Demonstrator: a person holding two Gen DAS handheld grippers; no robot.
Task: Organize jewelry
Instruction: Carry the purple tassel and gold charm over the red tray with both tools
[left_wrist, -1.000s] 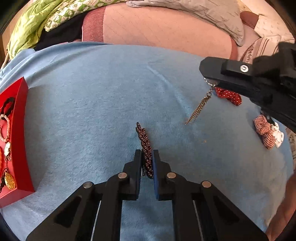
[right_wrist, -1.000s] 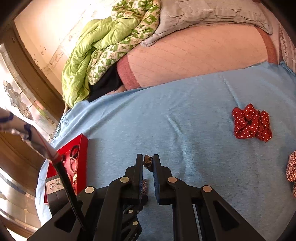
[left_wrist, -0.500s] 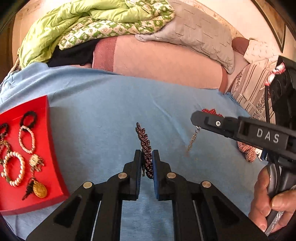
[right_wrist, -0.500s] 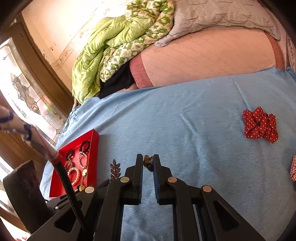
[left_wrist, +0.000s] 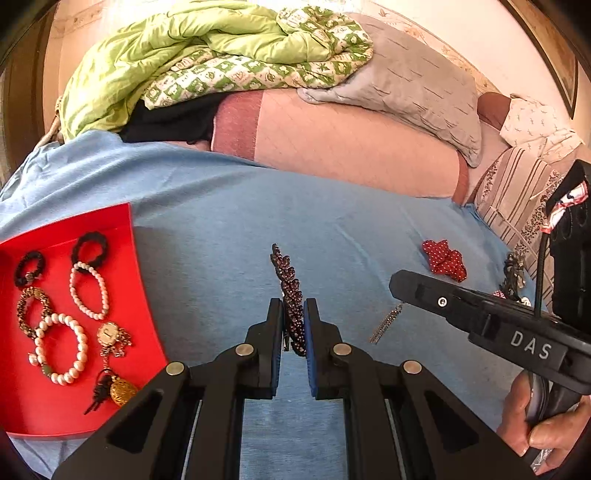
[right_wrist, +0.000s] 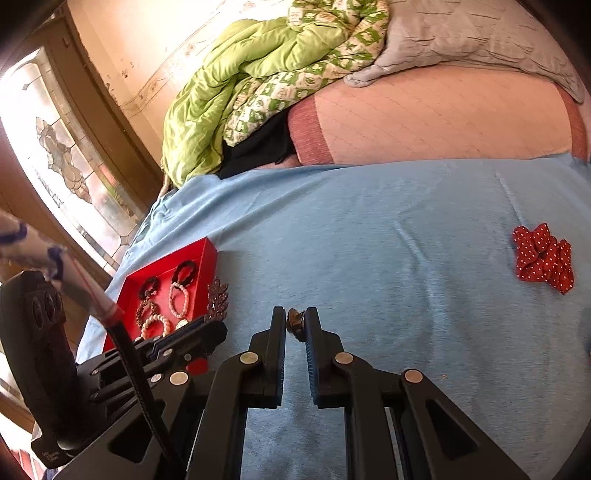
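My left gripper (left_wrist: 293, 314) is shut on a dark beaded hair clip (left_wrist: 288, 291) and holds it upright above the blue sheet, just right of the red tray (left_wrist: 140, 280). The tray holds pearl bracelets (left_wrist: 88, 291), black hair ties, a gold locket and a small watch. My right gripper (right_wrist: 295, 321) is shut on a dangling chain earring (right_wrist: 295, 321); in the left wrist view the chain (left_wrist: 386, 325) hangs under that gripper's tip. The clip (right_wrist: 218, 299) and tray (right_wrist: 207, 254) also show in the right wrist view.
A red polka-dot scrunchie (left_wrist: 445, 260) lies on the blue sheet (left_wrist: 258, 206) at the right, with a dark hair clip (left_wrist: 513, 275) beyond it. A green quilt (left_wrist: 207, 59), grey pillow and pink bolster lie at the back. A stained-glass window (right_wrist: 62, 166) is at the left.
Both grippers have risen and swung left toward the red tray, each still holding its piece. The tray now shows much more fully.
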